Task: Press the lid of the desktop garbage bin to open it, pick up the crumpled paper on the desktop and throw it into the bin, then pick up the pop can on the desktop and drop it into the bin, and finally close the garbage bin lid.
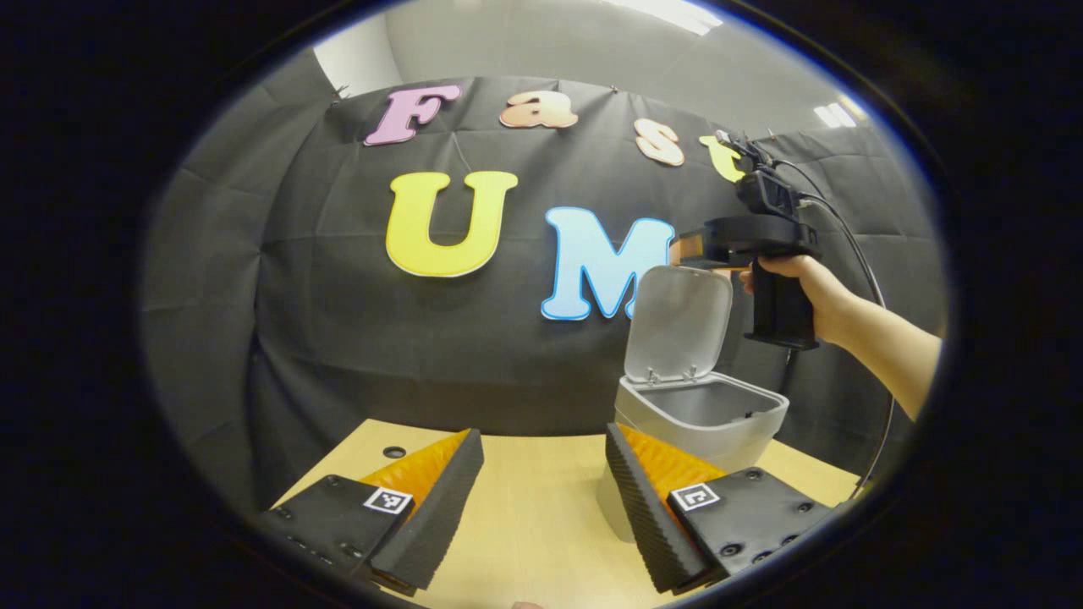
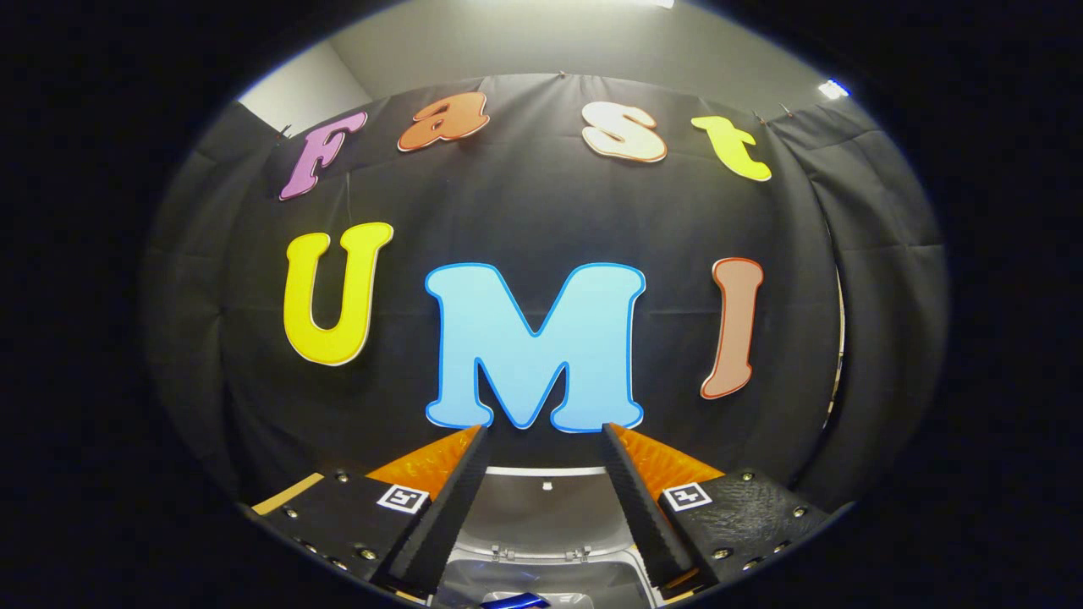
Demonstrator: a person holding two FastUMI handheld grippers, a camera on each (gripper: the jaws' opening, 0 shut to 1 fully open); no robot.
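A: Where's the bin [image 1: 698,414]?
B: Right of centre on the tabletop [image 1: 525,516], lid [image 1: 681,326] up. Right claw [image 2: 541,499] hangs gaping above it; left claw [image 1: 541,499] gapes, empty.
A: Then press the lid's top edge down gently.

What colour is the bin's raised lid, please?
Light grey lid, clearest in the left gripper view.

Bright ceiling light, sharp focus, fisheye-bent edges.
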